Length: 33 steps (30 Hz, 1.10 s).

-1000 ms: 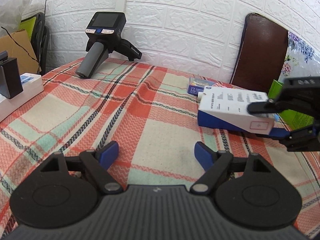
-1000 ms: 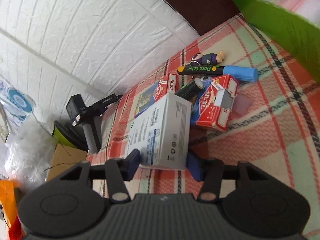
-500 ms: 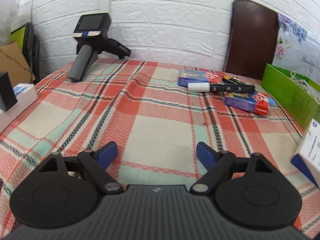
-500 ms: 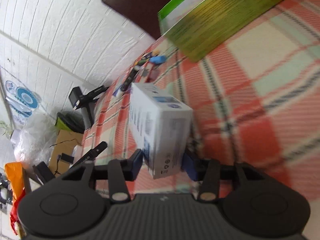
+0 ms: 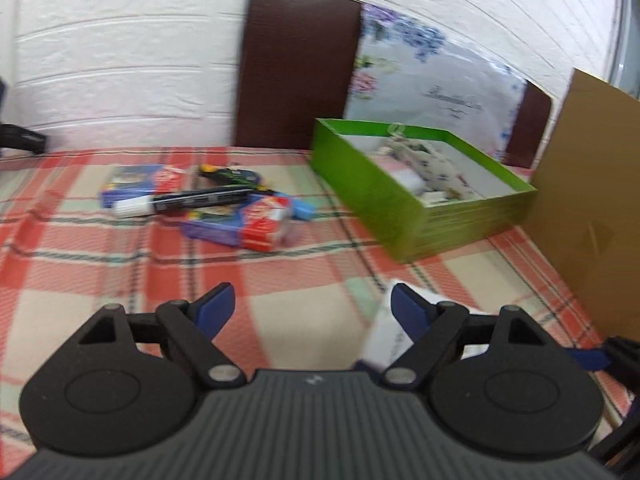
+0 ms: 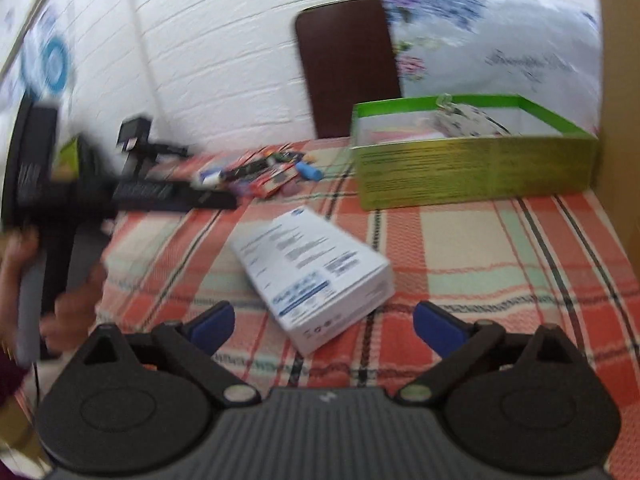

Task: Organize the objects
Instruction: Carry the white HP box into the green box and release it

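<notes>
White cardboard carton (image 6: 310,276) lies released on the checked worktop (image 6: 500,256), between the opening right claw (image 6: 324,322); left claw (image 5: 312,306), closing, holds nothing. The green box (image 6: 476,172) should receive it squarely.

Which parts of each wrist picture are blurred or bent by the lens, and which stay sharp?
Left wrist view: the left gripper is sharp, while the marker and green box are softly smeared and the wall lines bow. Right wrist view: blur is heavier at the left edge, streaking the left gripper; the white box print stays partly legible.
</notes>
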Available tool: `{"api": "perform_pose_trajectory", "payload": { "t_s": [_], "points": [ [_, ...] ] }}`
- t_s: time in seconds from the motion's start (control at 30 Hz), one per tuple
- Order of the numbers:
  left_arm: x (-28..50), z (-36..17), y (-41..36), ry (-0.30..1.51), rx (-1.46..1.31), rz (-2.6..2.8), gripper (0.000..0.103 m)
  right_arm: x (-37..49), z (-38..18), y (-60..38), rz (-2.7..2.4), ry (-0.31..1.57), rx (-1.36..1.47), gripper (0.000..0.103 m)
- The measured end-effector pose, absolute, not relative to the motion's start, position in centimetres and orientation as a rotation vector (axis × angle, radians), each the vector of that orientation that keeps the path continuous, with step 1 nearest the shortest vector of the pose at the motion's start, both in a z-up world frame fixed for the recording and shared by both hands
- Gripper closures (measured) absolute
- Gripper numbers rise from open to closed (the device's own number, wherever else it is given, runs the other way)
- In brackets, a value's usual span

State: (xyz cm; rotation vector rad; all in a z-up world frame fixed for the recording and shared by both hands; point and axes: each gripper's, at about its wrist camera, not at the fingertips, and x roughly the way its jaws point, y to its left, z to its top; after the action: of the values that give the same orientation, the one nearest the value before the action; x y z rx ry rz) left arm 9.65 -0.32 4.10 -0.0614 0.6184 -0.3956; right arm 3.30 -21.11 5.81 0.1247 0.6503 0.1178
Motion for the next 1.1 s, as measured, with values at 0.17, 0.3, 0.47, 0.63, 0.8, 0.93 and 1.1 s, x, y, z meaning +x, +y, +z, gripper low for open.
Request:
{"api": "perform_pose_trajectory", "payload": {
  "t_s": [0.17, 0.3, 0.47, 0.63, 0.8, 0.93, 1.1],
  "points": [
    [11.2, 2.4, -2.1, 0.725, -0.057, -0.492, 0.027, 4.5, 4.2, -19.5, 0.115, 0.675, 0.017, 0.005],
    [11.5, 1.1, -2.2, 0.799, -0.165, -0.6, 0.029, 5.9, 3.1, -20.0, 0.117, 0.71, 0.043, 0.025],
    [10.4, 2.5, -3.4, 0.754, -0.105, -0.612, 0.034, 6.3, 3.5, -20.2, 0.088, 0.678, 0.036, 0.043],
    [10.8, 5.9, -3.9, 0.657, -0.112, -0.623, 0.034, 5.8, 5.8, -20.5, 0.052, 0.539, -0.005, 0.043],
    [13.6, 9.2, -6.0, 0.578, -0.092, -0.623, 0.034, 7.9, 8.3, -21.6, 0.001, 0.431, -0.066, 0.043],
    [16.1, 10.8, -8.3, 0.526, -0.062, -0.611, 0.034, 10.8, 9.5, -23.5, -0.049, 0.375, -0.075, 0.043],
    [19.7, 10.7, -11.4, 0.536, -0.031, -0.577, 0.034, 14.9, 9.4, -26.1, -0.131, 0.347, -0.06, 0.043]
  ]
}}
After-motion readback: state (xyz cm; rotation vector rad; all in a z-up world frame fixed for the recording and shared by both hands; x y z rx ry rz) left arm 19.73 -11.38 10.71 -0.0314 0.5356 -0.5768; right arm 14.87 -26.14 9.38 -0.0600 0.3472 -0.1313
